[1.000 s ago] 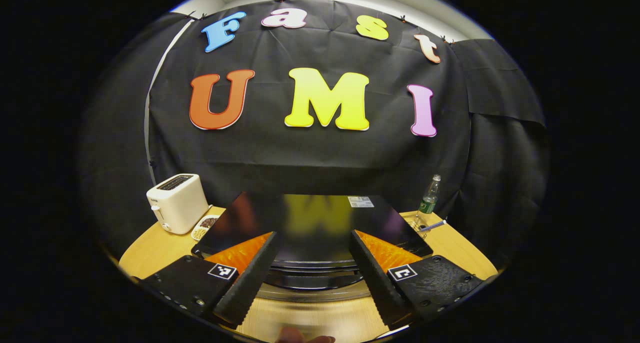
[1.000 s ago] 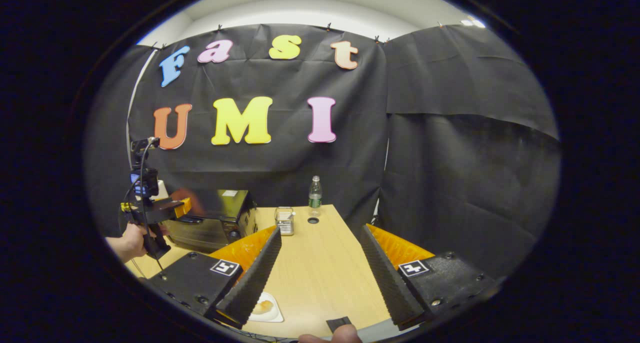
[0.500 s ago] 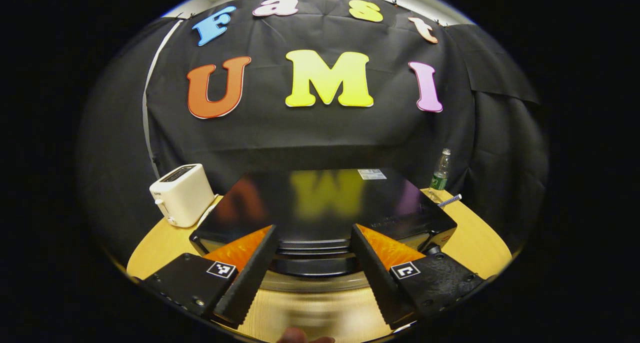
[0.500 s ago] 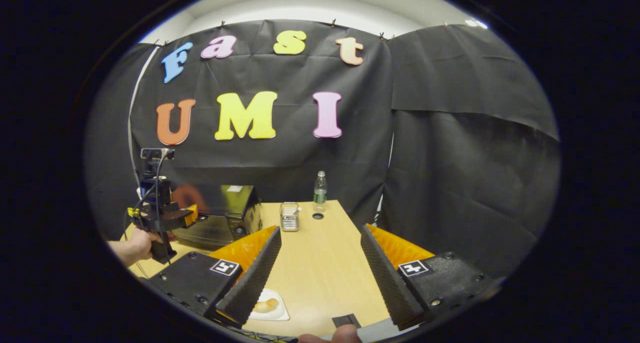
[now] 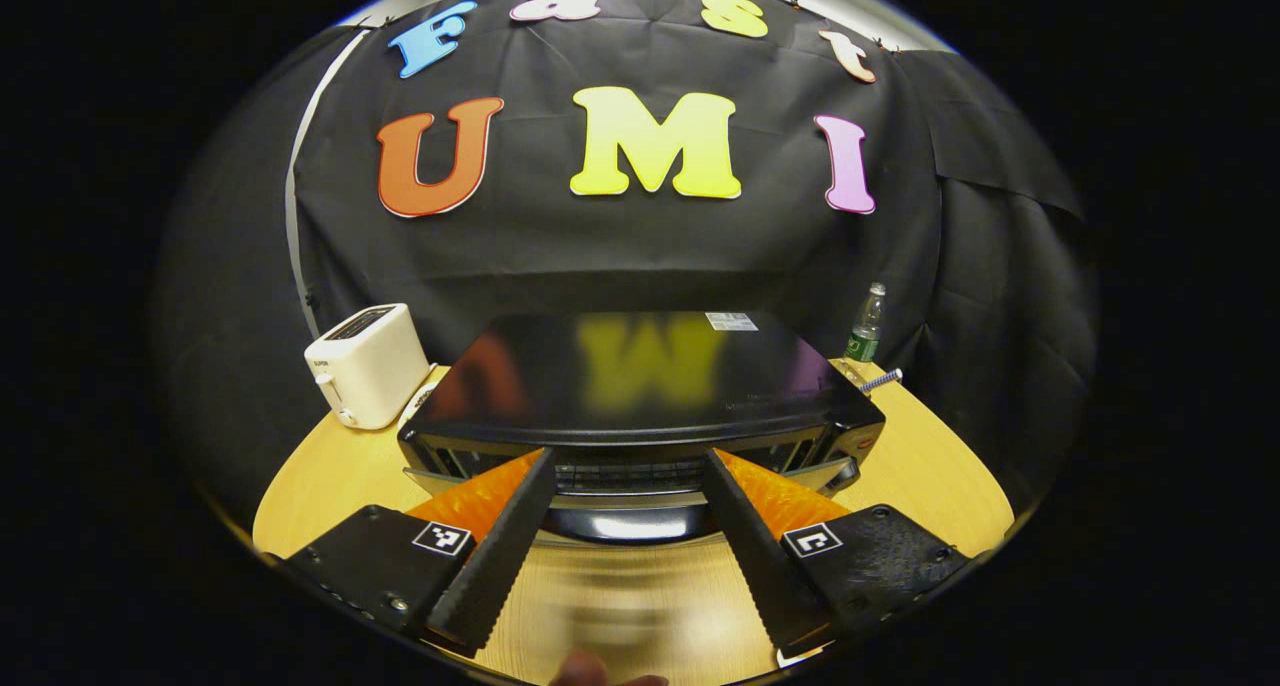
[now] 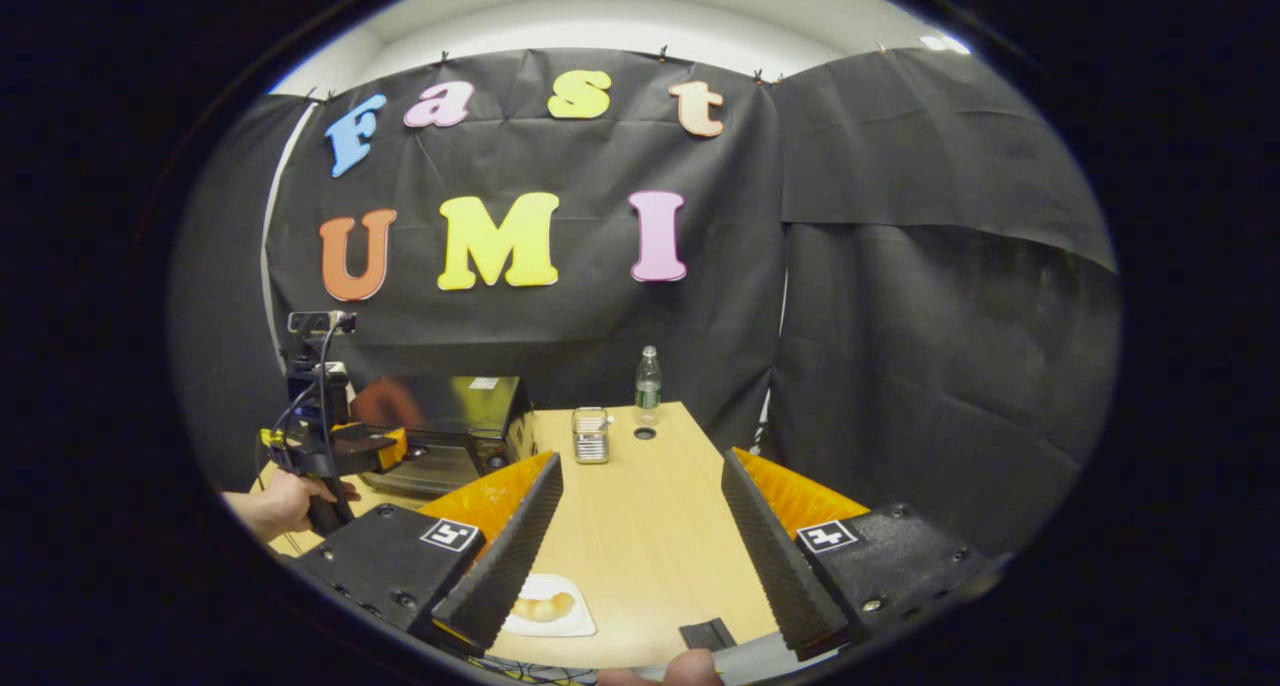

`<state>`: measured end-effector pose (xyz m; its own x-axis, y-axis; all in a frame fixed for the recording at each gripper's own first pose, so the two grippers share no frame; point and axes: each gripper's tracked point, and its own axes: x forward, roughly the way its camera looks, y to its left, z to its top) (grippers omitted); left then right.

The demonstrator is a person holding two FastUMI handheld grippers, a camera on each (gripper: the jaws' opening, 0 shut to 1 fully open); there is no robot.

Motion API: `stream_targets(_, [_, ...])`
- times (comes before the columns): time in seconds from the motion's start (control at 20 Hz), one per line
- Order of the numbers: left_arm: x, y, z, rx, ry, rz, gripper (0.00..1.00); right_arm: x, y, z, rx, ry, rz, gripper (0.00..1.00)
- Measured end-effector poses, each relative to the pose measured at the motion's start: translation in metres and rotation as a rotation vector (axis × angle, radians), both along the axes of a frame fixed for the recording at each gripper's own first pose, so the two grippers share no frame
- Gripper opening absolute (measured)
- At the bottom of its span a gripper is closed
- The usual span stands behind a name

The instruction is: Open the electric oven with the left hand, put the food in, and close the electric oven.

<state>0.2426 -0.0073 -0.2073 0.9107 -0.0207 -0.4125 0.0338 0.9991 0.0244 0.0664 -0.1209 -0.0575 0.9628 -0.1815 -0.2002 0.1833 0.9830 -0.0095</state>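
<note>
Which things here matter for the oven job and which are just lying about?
Job:
- electric oven
- food on white plate
- left claw, open at the oven's front
- right claw, open

Lying about:
- white toaster
- water bottle
- small metal rack

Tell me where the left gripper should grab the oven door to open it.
Grip the handle bar across the top front of the oven, coming straight from the front. It runs sideways between the open left gripper fingers, so turning them to close above and below looks best.
</note>
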Motion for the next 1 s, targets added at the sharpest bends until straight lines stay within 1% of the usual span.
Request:
stream_targets(0.15, [-0.021, 0.002, -0.009, 0.0, 0.017, 0.002, 0.98, -0.011, 0.0, -0.001, 0.004, -0.003, -0.006, 1.0])
stream_targets(0.3, [-0.047, 0.003, -0.037, -0.044, 0.111, 0.017, 0.98, -0.023, 0.0, -0.005, 0.006, 0.005, -0.01, 1.0])
stream_targets(0.4, [-0.069, 0.005, -0.058, -0.045, 0.163, 0.022, 0.98, -0.03, 0.0, -0.008, 0.006, 0.013, -0.011, 1.0])
stream_targets(0.6, [-0.089, 0.006, -0.088, -0.062, 0.226, 0.021, 0.97, -0.045, -0.001, -0.018, 0.004, 0.036, -0.013, 1.0])
stream_targets(0.65, [-0.089, 0.004, -0.095, -0.063, 0.236, 0.021, 1.0, -0.048, -0.001, -0.02, 0.003, 0.043, -0.006, 1.0])
stream_targets(0.7, [-0.091, 0.003, -0.102, -0.063, 0.249, 0.021, 0.97, -0.051, 0.0, -0.022, 0.002, 0.049, -0.001, 1.0])
stream_targets(0.8, [-0.103, 0.006, -0.118, -0.066, 0.287, 0.023, 0.97, -0.058, 0.0, -0.025, -0.003, 0.063, 0.006, 1.0])
stream_targets(0.95, [-0.11, 0.008, -0.137, -0.083, 0.333, 0.041, 0.97, -0.065, 0.005, -0.025, -0.019, 0.07, 0.018, 1.0])
stream_targets(1.0, [-0.109, 0.008, -0.135, -0.077, 0.321, 0.036, 1.0, -0.067, 0.006, -0.024, -0.027, 0.069, 0.022, 1.0])
